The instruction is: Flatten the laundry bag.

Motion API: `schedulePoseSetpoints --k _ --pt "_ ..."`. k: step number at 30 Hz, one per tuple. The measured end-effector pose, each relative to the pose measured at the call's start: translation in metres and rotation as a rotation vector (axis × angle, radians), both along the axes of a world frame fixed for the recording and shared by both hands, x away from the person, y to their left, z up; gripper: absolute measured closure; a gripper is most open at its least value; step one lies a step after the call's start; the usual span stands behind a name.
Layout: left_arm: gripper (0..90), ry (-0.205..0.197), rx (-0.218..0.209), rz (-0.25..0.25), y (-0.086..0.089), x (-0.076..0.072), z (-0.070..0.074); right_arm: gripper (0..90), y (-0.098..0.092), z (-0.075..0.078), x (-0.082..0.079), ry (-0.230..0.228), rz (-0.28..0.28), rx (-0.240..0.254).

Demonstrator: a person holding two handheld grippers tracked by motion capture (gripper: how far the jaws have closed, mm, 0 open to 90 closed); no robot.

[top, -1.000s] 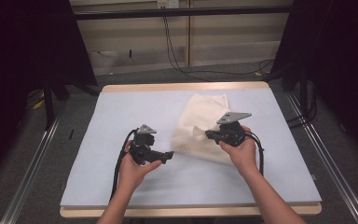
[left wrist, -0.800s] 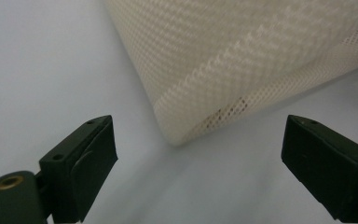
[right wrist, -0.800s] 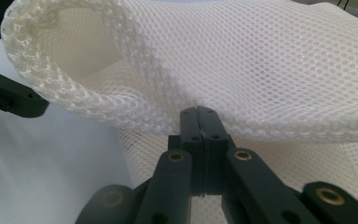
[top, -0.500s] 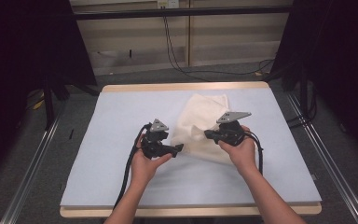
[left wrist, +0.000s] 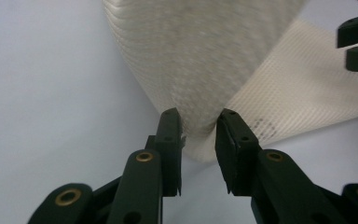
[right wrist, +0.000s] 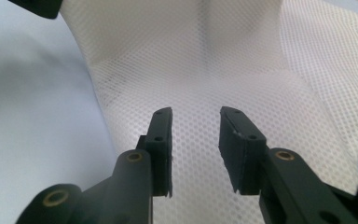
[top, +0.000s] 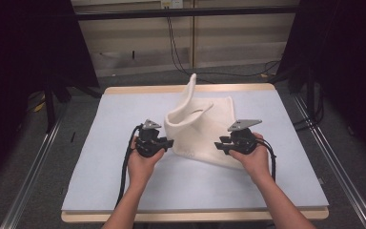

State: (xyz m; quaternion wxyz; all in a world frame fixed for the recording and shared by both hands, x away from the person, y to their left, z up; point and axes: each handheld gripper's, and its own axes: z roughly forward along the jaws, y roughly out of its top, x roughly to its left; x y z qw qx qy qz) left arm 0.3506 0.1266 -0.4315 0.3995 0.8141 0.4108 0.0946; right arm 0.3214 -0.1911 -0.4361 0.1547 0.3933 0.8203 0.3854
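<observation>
Flanking the cream mesh fabric pouch (top: 200, 129) on the pale blue tabletop (top: 100, 143), both forearms extend forward: left gripper (top: 167, 142), just closing, pinches its lifted edge; right gripper (top: 218, 145), just opening, is released.

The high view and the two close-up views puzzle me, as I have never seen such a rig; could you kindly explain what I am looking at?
No robot is at work here: a person holds a hand-held tool with two black jaws in each hand, the left gripper and the right gripper. The high view looks down from above on a table with a pale blue top. The other two pictures come from cameras riding on the grippers, looking along their own jaws. On the table lies a cream mesh cloth, one part of it standing up. The left gripper's jaws have just been closing, with a fold of the cloth between them. The right gripper's jaws have just been opening and hang apart over the mesh.
</observation>
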Motion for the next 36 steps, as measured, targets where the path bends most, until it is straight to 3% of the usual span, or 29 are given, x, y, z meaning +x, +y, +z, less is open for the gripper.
schedulePoseSetpoints --k 4,8,10,13,17,19,22,28,36 --pt "69.9 0.015 0.002 0.025 0.014 0.002 -0.005 58.0 -0.012 -0.002 -0.004 0.018 -0.024 0.002" --pt "62.5 0.031 -0.014 0.071 0.021 0.002 -0.010 53.5 -0.019 -0.002 -0.006 0.021 -0.031 -0.010" --pt "61.5 0.037 -0.003 0.061 0.024 0.002 -0.011 53.2 -0.021 -0.002 -0.007 0.023 -0.036 -0.010" --pt "51.8 0.056 0.002 0.098 0.034 0.001 -0.014 47.6 -0.031 -0.003 -0.008 0.032 -0.066 -0.001" --pt "37.9 0.084 0.034 0.093 0.041 0.000 -0.017 42.4 -0.044 -0.005 -0.008 0.032 -0.118 0.010" --pt "31.1 0.081 0.067 0.090 0.044 -0.002 -0.020 41.1 -0.051 -0.005 -0.008 0.028 -0.141 0.001" --pt "20.4 0.099 0.077 0.092 0.046 -0.003 -0.022 39.3 -0.058 -0.005 -0.007 0.027 -0.167 -0.023" --pt "15.2 0.095 0.081 0.068 0.044 -0.004 -0.022 35.9 -0.067 -0.008 -0.004 0.026 -0.197 -0.037" --pt "12.5 0.072 0.090 0.051 0.043 -0.006 -0.020 38.7 -0.077 -0.021 0.008 0.057 -0.229 -0.054"
